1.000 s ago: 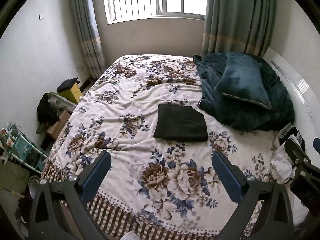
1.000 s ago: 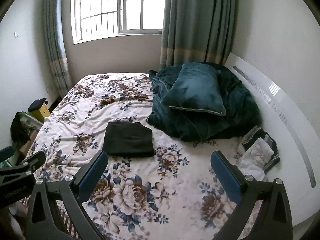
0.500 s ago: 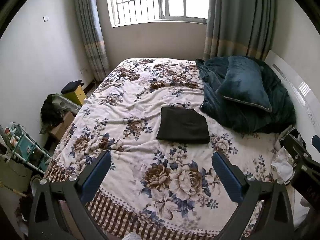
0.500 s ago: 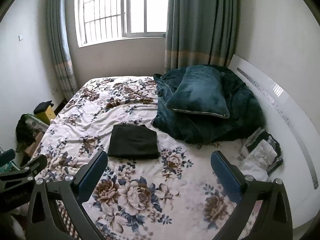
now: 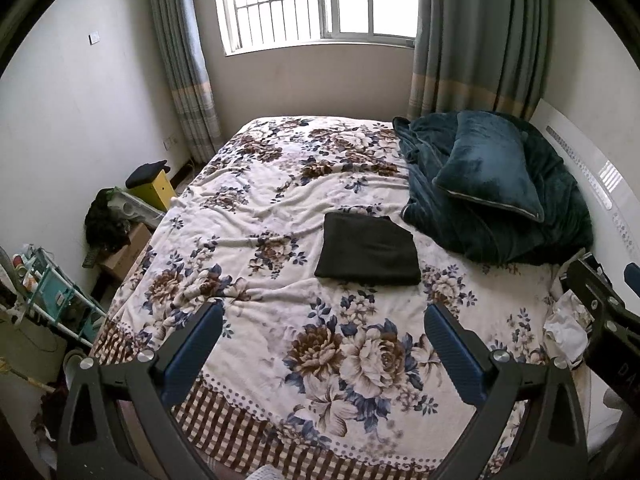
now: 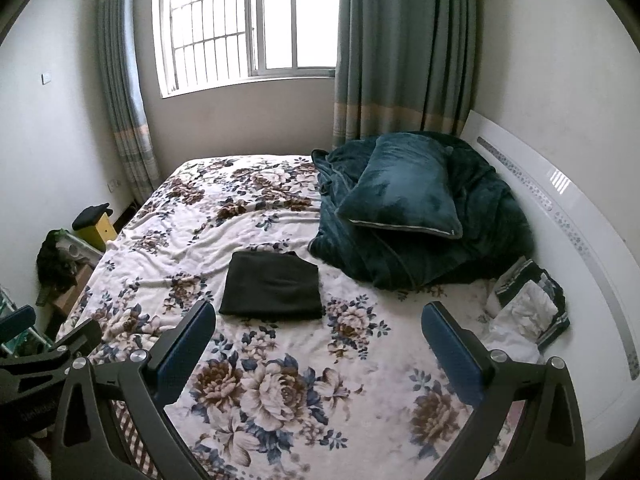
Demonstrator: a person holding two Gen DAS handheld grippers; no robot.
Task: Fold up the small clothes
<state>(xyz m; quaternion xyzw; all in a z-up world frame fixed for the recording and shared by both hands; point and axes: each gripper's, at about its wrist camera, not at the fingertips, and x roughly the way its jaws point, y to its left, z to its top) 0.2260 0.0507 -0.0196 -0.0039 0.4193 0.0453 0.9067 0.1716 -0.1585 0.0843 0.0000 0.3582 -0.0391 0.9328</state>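
A dark garment (image 5: 369, 250) lies folded into a flat rectangle in the middle of the flowered bed; it also shows in the right wrist view (image 6: 272, 286). My left gripper (image 5: 324, 344) is open and empty, held above the bed's near end, well short of the garment. My right gripper (image 6: 316, 344) is open and empty too, above the near right part of the bed. A small pile of white and dark clothes (image 6: 528, 312) lies by the headboard on the right, also at the left wrist view's right edge (image 5: 568, 320).
A teal blanket with a pillow (image 5: 488, 184) is heaped at the bed's far right. A white headboard (image 6: 568, 216) runs along the right. On the floor to the left stand a yellow box (image 5: 154, 186), a cardboard box and a rack (image 5: 52, 292).
Both grippers have drawn back and risen from the bed, so the garment looks smaller and farther. Both stay open and the garment has not moved.
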